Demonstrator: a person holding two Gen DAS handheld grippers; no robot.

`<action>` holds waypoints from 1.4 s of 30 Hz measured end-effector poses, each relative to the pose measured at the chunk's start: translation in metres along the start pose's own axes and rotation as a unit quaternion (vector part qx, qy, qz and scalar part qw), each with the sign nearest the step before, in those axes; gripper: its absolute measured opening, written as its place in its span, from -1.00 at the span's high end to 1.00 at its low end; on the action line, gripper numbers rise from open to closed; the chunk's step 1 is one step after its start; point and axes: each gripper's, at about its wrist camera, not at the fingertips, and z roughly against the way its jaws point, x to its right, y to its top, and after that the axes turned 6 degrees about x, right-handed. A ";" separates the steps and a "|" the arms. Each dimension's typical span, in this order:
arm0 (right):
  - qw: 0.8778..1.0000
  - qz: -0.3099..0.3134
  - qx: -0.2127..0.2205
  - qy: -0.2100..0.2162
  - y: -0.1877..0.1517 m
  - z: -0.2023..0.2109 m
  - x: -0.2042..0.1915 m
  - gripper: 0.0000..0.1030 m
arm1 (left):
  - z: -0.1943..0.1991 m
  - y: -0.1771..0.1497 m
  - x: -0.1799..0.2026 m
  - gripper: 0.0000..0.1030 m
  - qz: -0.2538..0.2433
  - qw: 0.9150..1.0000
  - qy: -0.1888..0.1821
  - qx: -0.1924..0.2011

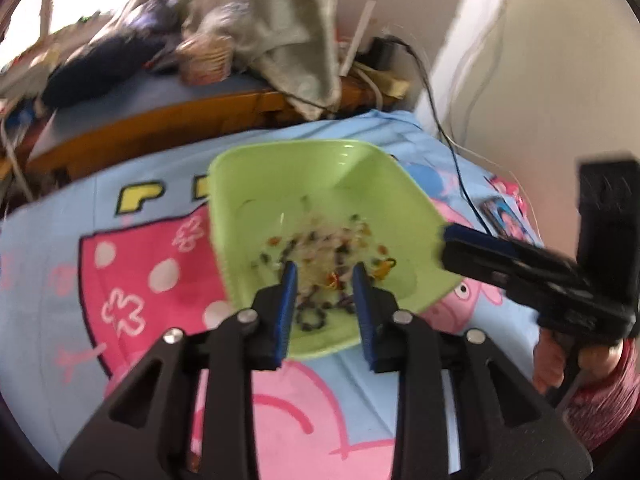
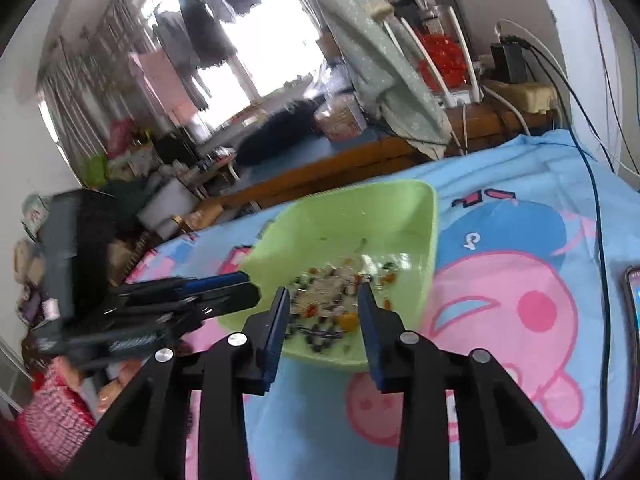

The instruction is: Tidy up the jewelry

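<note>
Green basin holds jewelry (blurred).

Both wrist cams look fwd and down, close over green tray on bed (shared view).

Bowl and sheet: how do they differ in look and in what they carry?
The bowl is plain green; the sheet is light blue with pink cartoon prints. The bowl holds mixed beads; the sheet bears the bowl itself. Both are brightly coloured.
</note>
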 end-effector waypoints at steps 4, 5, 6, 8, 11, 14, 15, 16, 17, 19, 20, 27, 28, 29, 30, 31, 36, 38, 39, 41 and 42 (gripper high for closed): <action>0.999 0.021 0.034 0.023 -0.009 0.030 -0.023 0.88 | 0.062 -0.008 -0.017 0.48 0.021 0.998 -0.019 0.064; 0.999 0.025 0.031 0.031 -0.014 0.033 -0.029 0.88 | 0.082 -0.016 -0.024 0.48 0.025 0.996 -0.015 0.080; 0.998 0.031 0.022 0.043 -0.023 0.035 -0.037 0.88 | 0.097 -0.024 -0.029 0.48 0.029 0.996 -0.010 0.089; 0.997 0.038 0.000 0.061 -0.035 0.032 -0.049 0.88 | 0.128 -0.048 -0.043 0.48 0.041 0.994 0.008 0.104; 0.994 0.054 -0.038 0.084 -0.058 0.018 -0.073 0.89 | 0.154 -0.081 -0.059 0.48 0.061 0.992 0.028 0.106; 0.989 0.088 -0.069 0.092 -0.078 0.005 -0.099 0.93 | 0.175 -0.124 -0.066 0.48 0.070 0.992 0.045 0.100; 0.988 0.099 -0.076 0.092 -0.083 0.000 -0.107 0.93 | 0.175 -0.133 -0.065 0.48 0.066 0.992 0.046 0.097; 0.986 0.107 -0.084 0.092 -0.086 -0.005 -0.113 0.94 | 0.177 -0.143 -0.060 0.48 0.055 0.993 0.048 0.093; 0.985 0.111 -0.091 0.092 -0.088 -0.011 -0.117 0.93 | 0.175 -0.153 -0.052 0.48 0.034 0.995 0.049 0.086; 0.983 0.122 -0.105 0.091 -0.092 -0.020 -0.127 0.93 | 0.172 -0.169 -0.037 0.48 -0.003 0.996 0.048 0.072; 0.981 0.131 -0.110 0.089 -0.093 -0.026 -0.132 0.93 | 0.169 -0.176 -0.030 0.48 -0.017 0.997 0.043 0.063; 0.971 0.182 -0.141 0.061 -0.102 -0.062 -0.155 0.92 | 0.135 -0.180 -0.029 0.28 -0.013 0.998 0.045 0.029; 0.970 0.182 -0.154 0.053 -0.102 -0.070 -0.154 0.92 | 0.132 -0.178 -0.032 0.28 -0.009 0.999 0.046 0.027; 0.970 0.177 -0.158 0.052 -0.102 -0.074 -0.152 0.92 | 0.126 -0.176 -0.036 0.39 -0.002 0.999 0.050 0.022; 0.971 0.172 -0.158 0.057 -0.101 -0.076 -0.150 0.95 | 0.122 -0.176 -0.038 0.60 0.005 0.998 0.052 0.018; 0.970 0.172 -0.160 0.058 -0.101 -0.076 -0.150 1.00 | 0.118 -0.176 -0.045 0.74 0.020 0.999 0.044 0.011; 0.976 0.165 -0.134 0.056 -0.100 -0.051 -0.143 1.00 | 0.132 -0.186 -0.056 0.76 0.044 0.998 0.044 0.018; 0.978 0.157 -0.119 0.061 -0.102 -0.030 -0.139 1.00 | 0.145 -0.198 -0.054 0.76 0.036 0.998 0.052 0.017; 0.979 0.158 -0.114 0.063 -0.106 -0.018 -0.137 1.00 | 0.150 -0.203 -0.051 0.76 0.032 0.998 0.051 0.016; 0.978 0.166 -0.112 0.058 -0.121 0.008 -0.131 1.00 | 0.161 -0.217 -0.041 0.77 0.020 0.999 0.042 0.012; 0.977 0.169 -0.117 0.051 -0.133 0.022 -0.126 1.00 | 0.164 -0.222 -0.037 0.77 0.016 0.999 0.036 0.009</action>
